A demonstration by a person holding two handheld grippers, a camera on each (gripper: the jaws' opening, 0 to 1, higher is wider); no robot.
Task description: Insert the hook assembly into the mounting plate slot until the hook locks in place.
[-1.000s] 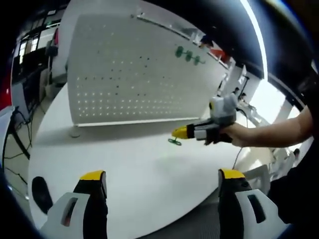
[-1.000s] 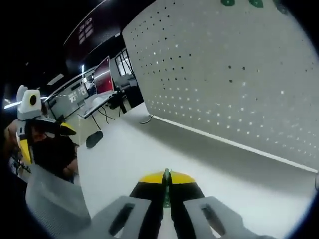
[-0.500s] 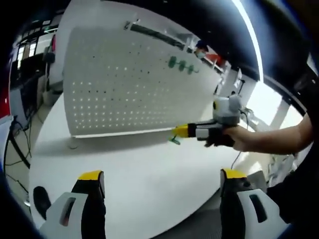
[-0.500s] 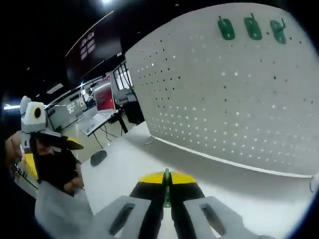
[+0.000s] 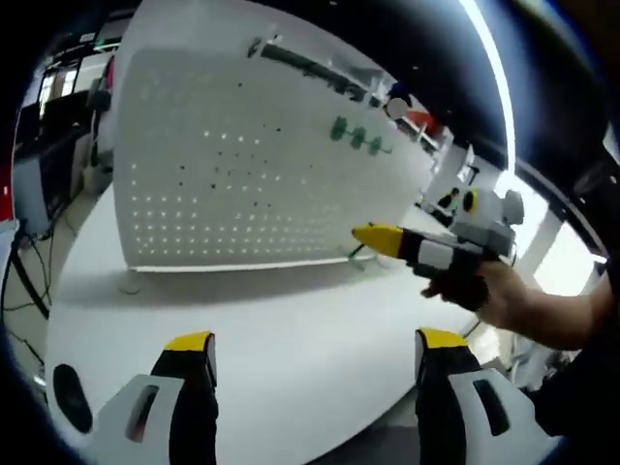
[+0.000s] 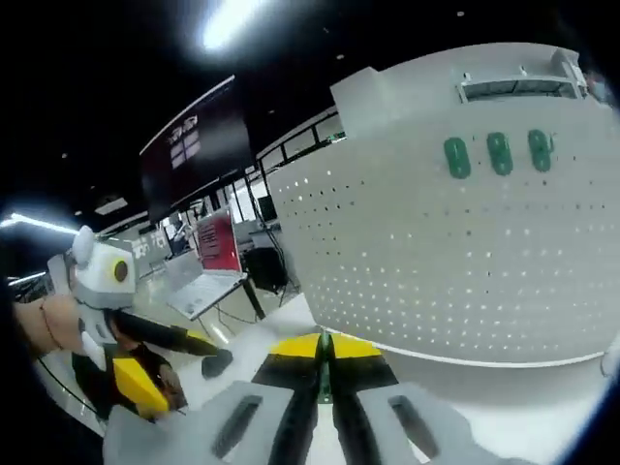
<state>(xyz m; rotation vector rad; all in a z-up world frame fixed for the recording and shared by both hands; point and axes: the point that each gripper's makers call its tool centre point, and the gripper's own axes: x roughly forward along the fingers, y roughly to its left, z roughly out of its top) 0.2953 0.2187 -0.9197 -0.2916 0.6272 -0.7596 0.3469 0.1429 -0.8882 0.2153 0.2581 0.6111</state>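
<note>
My left gripper (image 5: pixel 308 387) sits wide open, bottom of frame, over the white table (image 5: pixel 291 320). My right gripper (image 6: pixel 325 373) is pinching the green hook (image 6: pixel 325 380). Behind stands the pegboard (image 6: pixel 455 262), three green hooks (image 6: pixel 499 153) upper right, dim office beyond.

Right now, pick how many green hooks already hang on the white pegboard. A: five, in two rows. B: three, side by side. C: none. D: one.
B: three green hooks sit in a row near the top of the pegboard, while the right gripper holds another green hook between its shut jaws.
</note>
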